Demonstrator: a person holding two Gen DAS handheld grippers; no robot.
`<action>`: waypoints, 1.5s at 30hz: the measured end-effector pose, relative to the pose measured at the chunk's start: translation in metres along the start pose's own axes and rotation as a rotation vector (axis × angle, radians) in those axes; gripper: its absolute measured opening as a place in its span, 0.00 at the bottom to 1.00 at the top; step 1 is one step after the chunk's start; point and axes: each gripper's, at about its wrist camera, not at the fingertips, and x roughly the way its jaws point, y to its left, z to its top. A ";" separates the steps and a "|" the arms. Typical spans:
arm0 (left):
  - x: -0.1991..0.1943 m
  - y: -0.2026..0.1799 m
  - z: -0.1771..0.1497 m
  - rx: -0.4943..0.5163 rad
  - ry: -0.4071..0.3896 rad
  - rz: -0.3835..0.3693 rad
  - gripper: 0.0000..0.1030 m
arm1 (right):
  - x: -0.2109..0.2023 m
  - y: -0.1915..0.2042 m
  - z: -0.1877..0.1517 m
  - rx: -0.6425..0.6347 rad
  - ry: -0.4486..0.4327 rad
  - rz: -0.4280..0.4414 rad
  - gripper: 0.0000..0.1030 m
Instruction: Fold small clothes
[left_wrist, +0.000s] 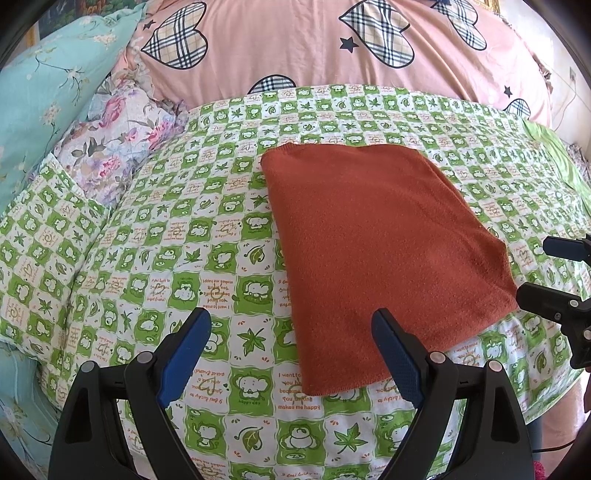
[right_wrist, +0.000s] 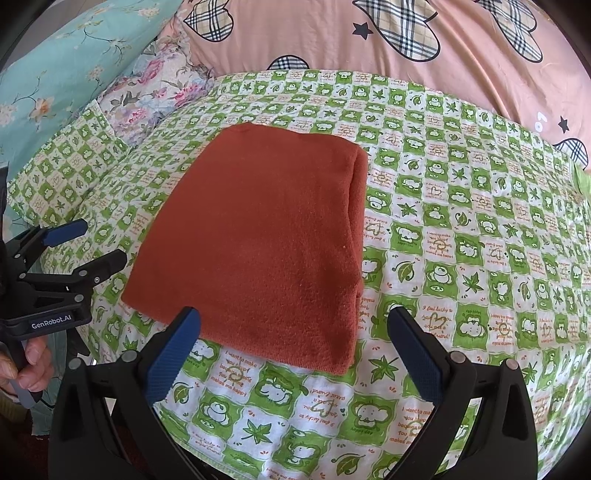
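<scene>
The rust-orange cloth (left_wrist: 384, 254) lies folded into a flat, squarish stack on the green-and-white checked sheet (left_wrist: 177, 236), roughly in the middle of the bed. In my right wrist view its doubled layers show along the right-hand edge, and its top is smooth.

Around it the sheet is bare on every side, printed with leaves and little cartoon animals. Beyond the far edge rises a pink quilt with plaid hearts (left_wrist: 295, 48). Off to the far left sit a floral pillow (left_wrist: 118, 136) and a teal flowered cover (left_wrist: 40, 85). A strip of plain green fabric (left_wrist: 557, 162) shows at the far right edge. Nothing lies on the cloth or between it and me.

My left gripper (left_wrist: 291, 332) hangs above the cloth's near left corner, tilted downward, its blue-padded fingers (left_wrist: 184, 358) spread wide with nothing between them; the right-hand finger overlaps the cloth's near edge in the picture, but I cannot tell whether it touches. My right gripper (right_wrist: 295, 328) is angled down over the cloth's near right corner, jaws likewise wide apart and empty. In the right wrist view a person's hand (right_wrist: 27, 363) grips the handle of the left gripper, at the left edge.
</scene>
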 end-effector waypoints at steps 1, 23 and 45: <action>0.000 0.000 0.000 0.000 0.000 -0.002 0.87 | 0.000 0.000 0.000 0.001 0.000 0.001 0.98; 0.003 -0.005 0.007 0.012 -0.001 -0.002 0.87 | 0.000 -0.007 0.006 0.000 -0.002 0.010 0.98; 0.005 -0.003 0.008 0.010 -0.002 0.000 0.87 | 0.004 -0.007 0.007 0.015 0.003 0.006 0.98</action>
